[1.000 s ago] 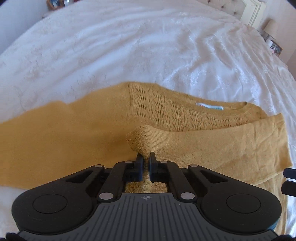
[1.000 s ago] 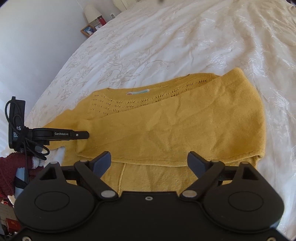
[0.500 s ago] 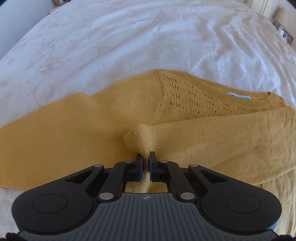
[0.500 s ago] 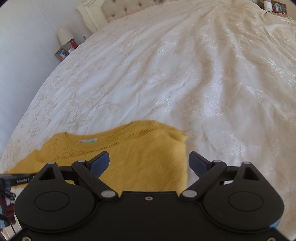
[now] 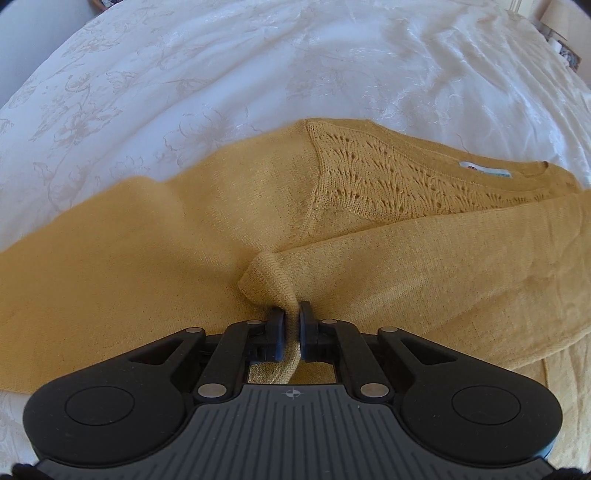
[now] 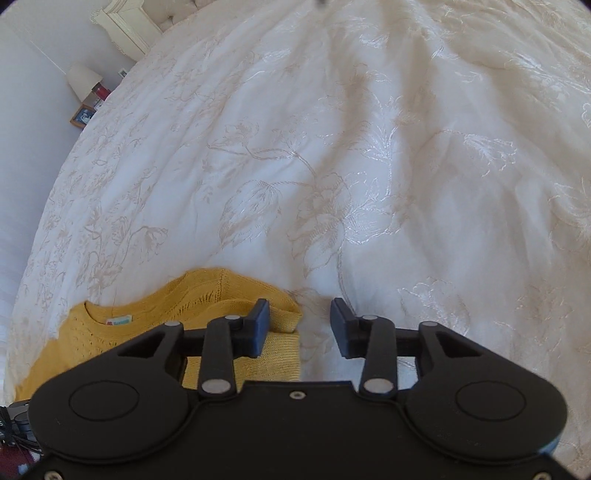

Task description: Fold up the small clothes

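We see a mustard-yellow knit sweater (image 5: pixel 229 229) spread flat across a bed with a white floral-embroidered bedspread (image 5: pixel 258 62), filling the middle band of the left wrist view. Its lace-patterned yoke sits right of centre, and a small white and blue neck label (image 5: pixel 484 170) shows at the collar toward the upper right. One sleeve (image 5: pixel 424 266) is folded across the body, running from the right edge down to the lower centre of the frame. There our left gripper (image 5: pixel 290 318) has its fingers pressed almost together on the ribbed cuff (image 5: pixel 264 277), the pinched knit bunching up between them and trailing back below

In the right wrist view, the sweater (image 6: pixel 140 332) lies in the lower left of the frame, collar label visible, its folded edge ending just beside the inner finger. Our right gripper (image 6: pixel 299 325) hangs with its fingers spread wide and nothing between them, over bare bedspread (image 6: pixel 332 166). A bedside lamp (image 6: pixel 85 79) and a framed photo (image 6: pixel 82 116) stand at the upper left, next to the cream headboard (image 6: pixel 125 18)
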{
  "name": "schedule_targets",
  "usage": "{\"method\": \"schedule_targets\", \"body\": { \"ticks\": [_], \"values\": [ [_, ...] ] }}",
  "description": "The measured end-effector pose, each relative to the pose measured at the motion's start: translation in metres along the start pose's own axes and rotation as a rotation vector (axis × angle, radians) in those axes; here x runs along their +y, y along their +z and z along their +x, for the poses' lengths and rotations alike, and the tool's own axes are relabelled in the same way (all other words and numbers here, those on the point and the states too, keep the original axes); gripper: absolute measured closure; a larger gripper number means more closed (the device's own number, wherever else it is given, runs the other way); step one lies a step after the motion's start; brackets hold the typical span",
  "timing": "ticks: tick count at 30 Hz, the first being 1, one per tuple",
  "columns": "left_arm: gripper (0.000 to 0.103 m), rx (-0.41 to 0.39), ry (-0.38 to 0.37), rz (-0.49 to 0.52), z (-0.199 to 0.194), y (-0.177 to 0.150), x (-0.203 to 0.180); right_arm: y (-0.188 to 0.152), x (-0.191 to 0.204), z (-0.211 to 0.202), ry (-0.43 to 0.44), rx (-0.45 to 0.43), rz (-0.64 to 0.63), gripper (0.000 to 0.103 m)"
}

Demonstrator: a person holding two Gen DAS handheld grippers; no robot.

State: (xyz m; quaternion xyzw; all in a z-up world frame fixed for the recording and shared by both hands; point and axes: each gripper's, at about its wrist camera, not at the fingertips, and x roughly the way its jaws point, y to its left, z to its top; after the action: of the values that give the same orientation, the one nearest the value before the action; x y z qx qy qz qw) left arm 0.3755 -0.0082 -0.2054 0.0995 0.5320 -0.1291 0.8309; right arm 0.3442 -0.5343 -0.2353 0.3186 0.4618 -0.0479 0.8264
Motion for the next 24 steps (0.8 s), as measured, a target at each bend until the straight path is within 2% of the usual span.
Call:
{"method": "schedule_targets", "body": {
  "ticks": [1,3,4,7,12,13,14,16,18,19,20,22,24],
  "values": [
    [0.095,0.000,-0.001,-0.001,0.000,0.000,0.000,0.000,-0.001,0.002,0.006,0.007,0.008,0.052],
    [0.095,0.000,-0.004,-0.006,0.000,0.000,0.001,0.000,0.000,0.006,0.019,0.030,0.002,0.064],
    [0.095,-0.001,-0.007,-0.009,0.001,0.000,0.001,0.002,0.003,0.007,0.014,0.039,-0.015,0.095],
    [0.095,-0.004,-0.017,-0.017,0.000,0.000,0.003,0.015,0.019,0.002,-0.071,0.002,-0.111,0.093],
    [0.095,-0.004,-0.025,-0.034,0.000,0.000,0.004,0.037,0.024,0.010,-0.149,-0.025,-0.156,0.098],
    [0.095,-0.002,-0.026,-0.036,0.000,0.000,0.004,0.039,0.022,0.011,-0.158,-0.026,-0.148,0.094],
    [0.095,-0.001,-0.027,-0.038,0.000,0.001,0.004,0.040,0.020,0.010,-0.168,-0.035,-0.131,0.086],
    [0.094,0.001,-0.032,-0.042,-0.001,0.001,0.004,0.037,0.022,0.002,-0.164,-0.070,-0.127,0.083],
    [0.094,0.000,-0.038,-0.056,0.000,0.002,0.005,0.026,0.030,-0.009,-0.142,-0.085,-0.165,0.052],
    [0.093,-0.003,-0.044,-0.064,0.002,0.003,0.007,0.020,0.039,-0.010,-0.134,-0.083,-0.195,0.030],
    [0.092,-0.006,-0.048,-0.072,0.002,0.003,0.008,0.011,0.046,-0.013,-0.123,-0.082,-0.229,0.015],
    [0.090,-0.013,-0.056,-0.085,0.002,0.002,0.010,-0.008,0.059,-0.016,-0.118,-0.067,-0.288,0.014],
    [0.083,-0.018,-0.068,-0.092,0.002,0.002,0.010,-0.027,0.068,-0.014,-0.150,-0.032,-0.333,0.002]
  ]
}}
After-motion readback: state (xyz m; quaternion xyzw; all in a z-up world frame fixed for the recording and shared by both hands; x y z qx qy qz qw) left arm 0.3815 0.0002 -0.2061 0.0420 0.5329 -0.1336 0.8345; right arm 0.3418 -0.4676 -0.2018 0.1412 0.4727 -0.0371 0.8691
